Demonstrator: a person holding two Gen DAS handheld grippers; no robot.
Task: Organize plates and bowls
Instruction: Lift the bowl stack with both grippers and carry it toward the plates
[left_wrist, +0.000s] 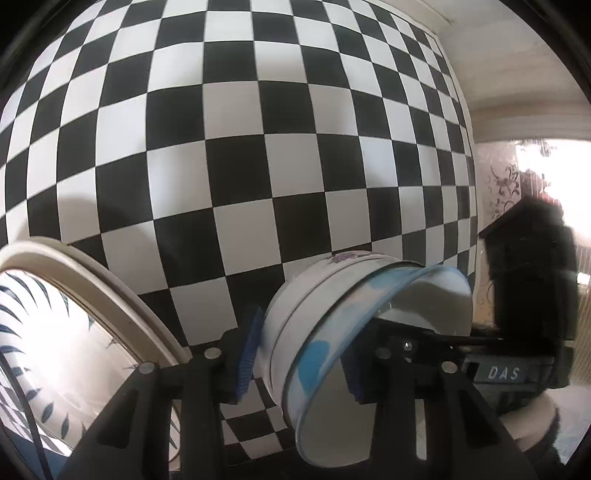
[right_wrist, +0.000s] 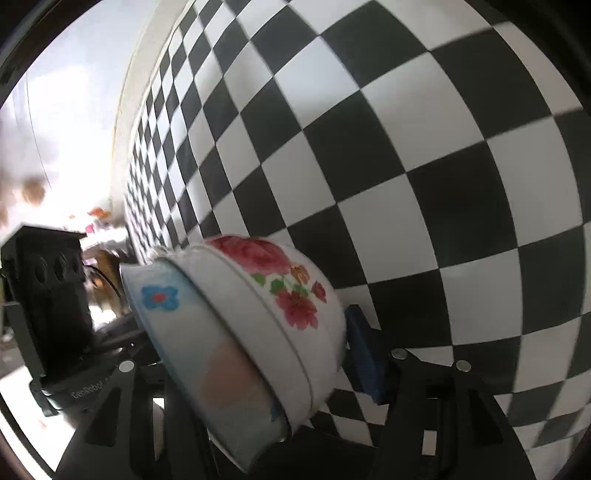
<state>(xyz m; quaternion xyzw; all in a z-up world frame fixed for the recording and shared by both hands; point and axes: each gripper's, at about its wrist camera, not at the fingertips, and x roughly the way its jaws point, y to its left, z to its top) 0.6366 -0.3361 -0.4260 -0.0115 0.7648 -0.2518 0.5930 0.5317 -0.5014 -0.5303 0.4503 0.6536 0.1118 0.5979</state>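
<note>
Behind nested bowls (right_wrist: 236, 332), right claw's (right_wrist: 258, 354) left finger, hidden.

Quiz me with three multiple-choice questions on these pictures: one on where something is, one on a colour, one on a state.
1. In the left wrist view, where is the leaf-patterned plate?
A. lower left
B. upper right
C. top centre

2. In the right wrist view, what colour are the big flowers on the outer bowl?
A. yellow
B. red
C. black

3. What is the left claw doing?
A. wide open, empty
B. out of view
C. closed on the nested bowls

Answers:
1. A, the plate fills the lower-left corner.
2. B, red blooms show on its white wall.
3. C, the claw's blue pads press the bowls from both sides.
</note>
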